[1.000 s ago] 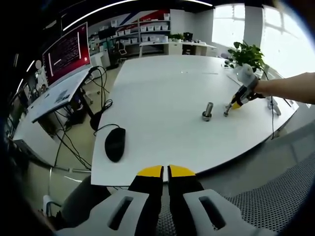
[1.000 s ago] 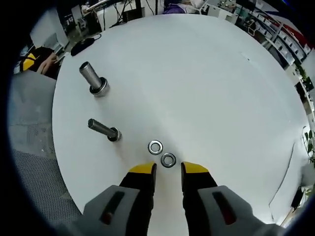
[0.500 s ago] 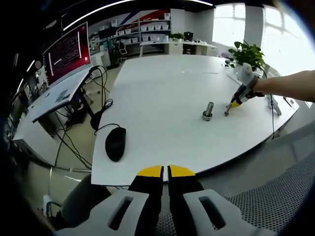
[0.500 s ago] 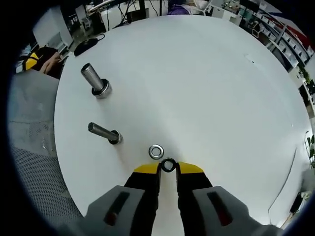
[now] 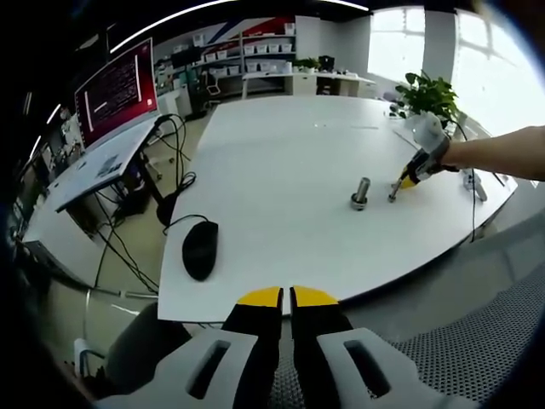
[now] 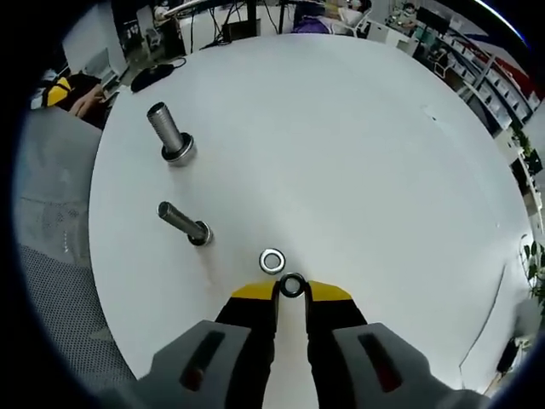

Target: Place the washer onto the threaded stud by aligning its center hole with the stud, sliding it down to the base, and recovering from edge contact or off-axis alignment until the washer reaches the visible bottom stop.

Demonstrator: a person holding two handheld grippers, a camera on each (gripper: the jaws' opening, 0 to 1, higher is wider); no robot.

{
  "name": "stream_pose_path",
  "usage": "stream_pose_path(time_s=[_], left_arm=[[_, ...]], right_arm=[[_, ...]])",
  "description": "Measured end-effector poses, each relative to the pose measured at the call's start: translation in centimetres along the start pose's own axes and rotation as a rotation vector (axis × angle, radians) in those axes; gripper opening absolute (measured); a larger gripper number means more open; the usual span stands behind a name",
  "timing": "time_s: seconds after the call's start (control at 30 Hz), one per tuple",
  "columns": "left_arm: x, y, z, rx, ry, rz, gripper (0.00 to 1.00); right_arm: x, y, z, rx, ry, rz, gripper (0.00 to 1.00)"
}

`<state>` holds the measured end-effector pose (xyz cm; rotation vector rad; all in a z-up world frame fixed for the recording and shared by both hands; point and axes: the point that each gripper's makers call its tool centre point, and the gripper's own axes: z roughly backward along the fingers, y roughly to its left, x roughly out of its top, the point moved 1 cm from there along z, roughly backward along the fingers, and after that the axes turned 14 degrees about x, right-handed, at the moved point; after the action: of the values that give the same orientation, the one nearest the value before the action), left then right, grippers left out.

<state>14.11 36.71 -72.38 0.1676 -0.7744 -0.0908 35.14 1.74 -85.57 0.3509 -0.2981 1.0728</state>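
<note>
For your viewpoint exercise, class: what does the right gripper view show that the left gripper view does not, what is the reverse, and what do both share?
Right gripper view: two washers, one pinched between the right gripper's tips, the other lying loose on the table just beyond.

Left gripper view: a black mouse, a red monitor, a potted plant, and the shut left gripper.

Both: the white table, the thick stud and the thin stud.

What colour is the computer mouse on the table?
Black; the computer mouse shows best in the left gripper view.

White table (image 6: 358, 153), silver washers (image 6: 272, 261), black mouse (image 5: 198, 249), yellow-tipped right hand-held gripper (image 6: 290, 290)
</note>
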Motion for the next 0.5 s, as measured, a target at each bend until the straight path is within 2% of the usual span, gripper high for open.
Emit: stream_pose_path(time_s=[0.23,0.5], left_arm=[[0.0,0.0,0.0,0.000,-0.003,0.001,0.01],[0.1,0.0,0.0,0.000,-0.006,0.004,0.01]], right_arm=[[-0.2,1.0,0.0,0.012,0.022,0.035,0.14],[-0.7,1.4,0.1,0.028,0.003,0.005,0.14]])
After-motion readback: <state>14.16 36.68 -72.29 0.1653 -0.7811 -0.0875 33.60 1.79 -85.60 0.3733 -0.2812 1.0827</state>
